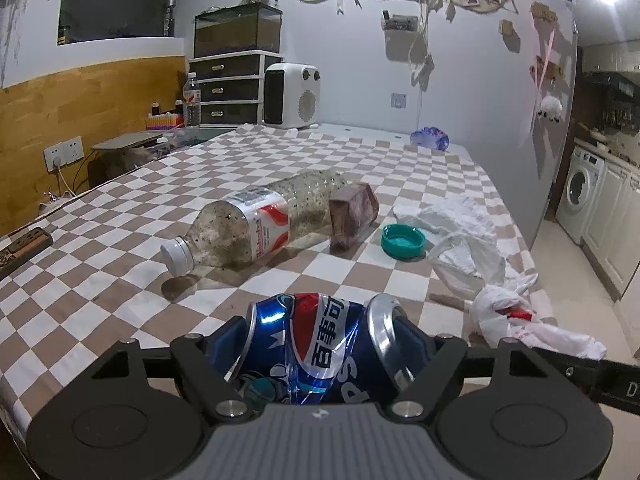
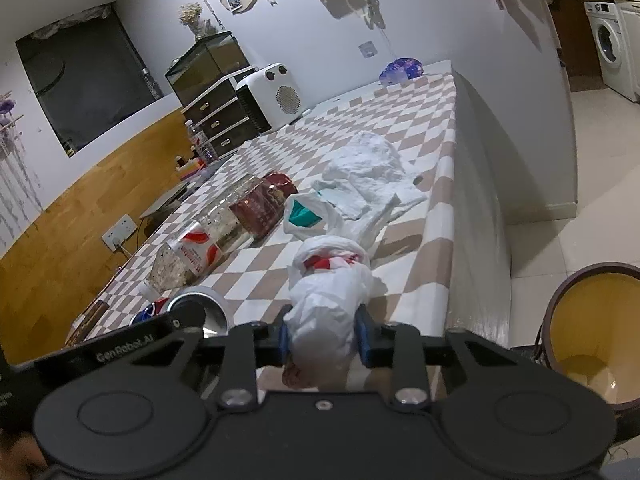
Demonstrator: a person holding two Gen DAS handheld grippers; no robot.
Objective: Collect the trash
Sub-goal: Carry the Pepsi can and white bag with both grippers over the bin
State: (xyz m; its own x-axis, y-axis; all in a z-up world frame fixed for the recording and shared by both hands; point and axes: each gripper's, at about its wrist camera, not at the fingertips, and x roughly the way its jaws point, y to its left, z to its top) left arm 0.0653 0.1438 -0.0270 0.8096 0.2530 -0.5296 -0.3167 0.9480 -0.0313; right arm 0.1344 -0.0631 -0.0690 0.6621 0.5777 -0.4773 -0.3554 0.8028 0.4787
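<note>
My left gripper [image 1: 320, 352] is shut on a crushed blue Pepsi can [image 1: 316, 344], held above the near edge of the checkered table [image 1: 120, 240]. My right gripper [image 2: 324, 338] is shut on a knotted white plastic bag [image 2: 328, 296] with red print; the bag also shows in the left wrist view [image 1: 516, 320]. On the table lie a dirty clear plastic bottle [image 1: 248, 228], a brown-red wrapper pack [image 1: 352, 212], a teal lid [image 1: 402, 242] and crumpled white tissue [image 1: 448, 216]. The can's rim shows in the right wrist view [image 2: 200, 308].
A brown bin with a yellow inside [image 2: 592, 332] stands on the floor right of the table. A white heater [image 1: 290, 94], a drawer unit [image 1: 228, 88] and a water bottle [image 1: 191, 100] stand at the far end. A purple bag [image 1: 430, 138] lies far right.
</note>
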